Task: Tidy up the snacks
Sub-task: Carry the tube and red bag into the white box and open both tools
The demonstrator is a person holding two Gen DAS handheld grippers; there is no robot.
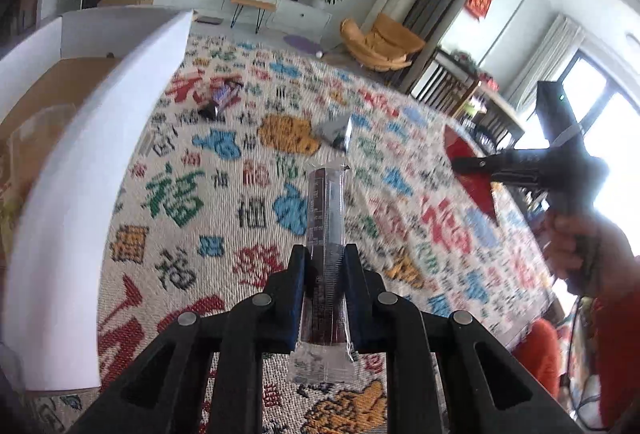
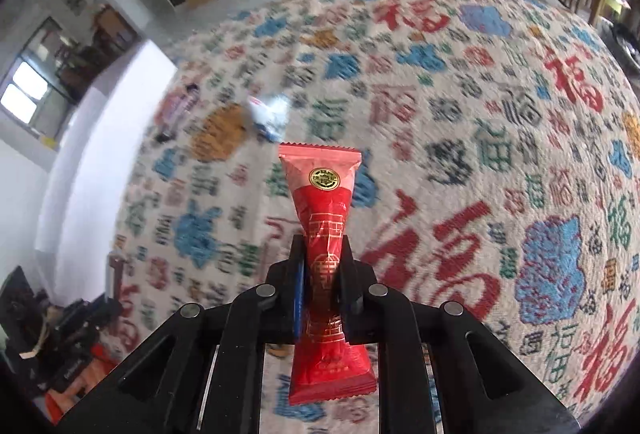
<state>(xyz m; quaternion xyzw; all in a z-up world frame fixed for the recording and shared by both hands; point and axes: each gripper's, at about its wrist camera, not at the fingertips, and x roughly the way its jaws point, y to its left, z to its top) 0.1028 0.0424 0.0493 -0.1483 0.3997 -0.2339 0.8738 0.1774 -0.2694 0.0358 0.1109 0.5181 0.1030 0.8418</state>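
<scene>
My left gripper is shut on a long dark-brown snack packet with clear ends, held above the patterned tablecloth. My right gripper is shut on a red snack packet with gold print, also held above the cloth. The right gripper with its red packet shows at the right in the left wrist view. A purple snack packet and a silver packet lie on the cloth further off; both show blurred in the right wrist view, purple and silver.
An open white cardboard box with a brown inside stands at the left of the table; its wall shows in the right wrist view. Beyond the table are a TV stand, an orange chair and a wooden railing.
</scene>
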